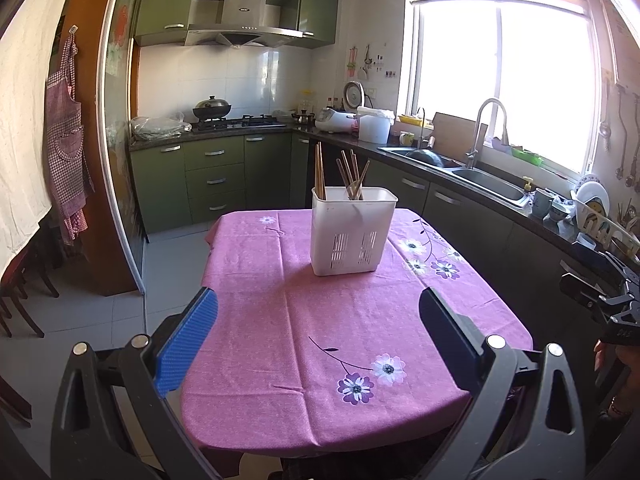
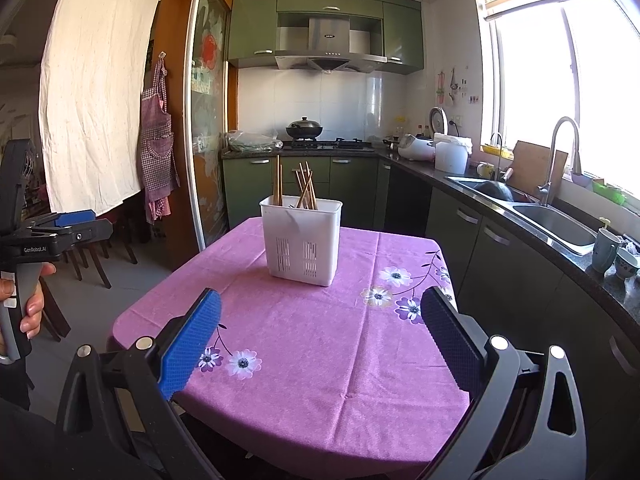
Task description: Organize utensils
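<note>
So the white plastic utensil holder (image 1: 353,231) with slotted vents low on its front sits on the purple flowered tablecloth (image 1: 320,340), well ahead of both grippers. Wooden chopsticks (image 1: 352,176) poke out the top, leaning. Left gripper (image 1: 318,344) and right gripper (image 2: 320,344) both spread wide, holding nothing.

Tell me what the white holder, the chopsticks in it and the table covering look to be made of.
White holder: likely moulded plastic, matte, smooth walls with slotted vents low down. Chopsticks: probably wood or bamboo, tan-brown and dull. Table covering: woven cloth, pink-purple with printed flowers, showing fold creases.
</note>
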Demonstrator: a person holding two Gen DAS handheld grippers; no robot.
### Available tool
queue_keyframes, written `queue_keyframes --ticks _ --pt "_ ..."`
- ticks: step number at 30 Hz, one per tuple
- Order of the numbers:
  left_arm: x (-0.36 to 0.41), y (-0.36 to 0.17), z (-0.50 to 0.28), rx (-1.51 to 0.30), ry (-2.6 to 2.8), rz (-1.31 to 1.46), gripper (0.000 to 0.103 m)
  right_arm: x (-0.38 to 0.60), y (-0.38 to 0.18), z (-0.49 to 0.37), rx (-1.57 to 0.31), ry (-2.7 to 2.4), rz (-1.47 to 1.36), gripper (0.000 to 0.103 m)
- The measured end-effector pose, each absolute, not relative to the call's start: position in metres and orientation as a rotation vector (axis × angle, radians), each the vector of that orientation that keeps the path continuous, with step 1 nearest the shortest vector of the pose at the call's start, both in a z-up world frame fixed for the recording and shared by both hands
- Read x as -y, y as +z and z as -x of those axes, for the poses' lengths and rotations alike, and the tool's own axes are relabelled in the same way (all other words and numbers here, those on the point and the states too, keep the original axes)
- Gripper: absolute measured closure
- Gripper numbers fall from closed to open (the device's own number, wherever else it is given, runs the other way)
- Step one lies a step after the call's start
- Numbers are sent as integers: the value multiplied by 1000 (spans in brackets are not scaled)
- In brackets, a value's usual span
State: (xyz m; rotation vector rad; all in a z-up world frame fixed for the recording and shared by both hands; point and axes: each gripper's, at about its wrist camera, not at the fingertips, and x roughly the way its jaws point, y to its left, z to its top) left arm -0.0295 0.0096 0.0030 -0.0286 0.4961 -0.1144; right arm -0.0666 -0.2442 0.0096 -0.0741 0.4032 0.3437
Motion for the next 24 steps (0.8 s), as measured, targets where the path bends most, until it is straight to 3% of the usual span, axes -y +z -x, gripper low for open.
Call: queue_keyframes --ticks 24 --pt "-6 2 30 -496 -117 28 7 238 6 61 -414 354 74 5"
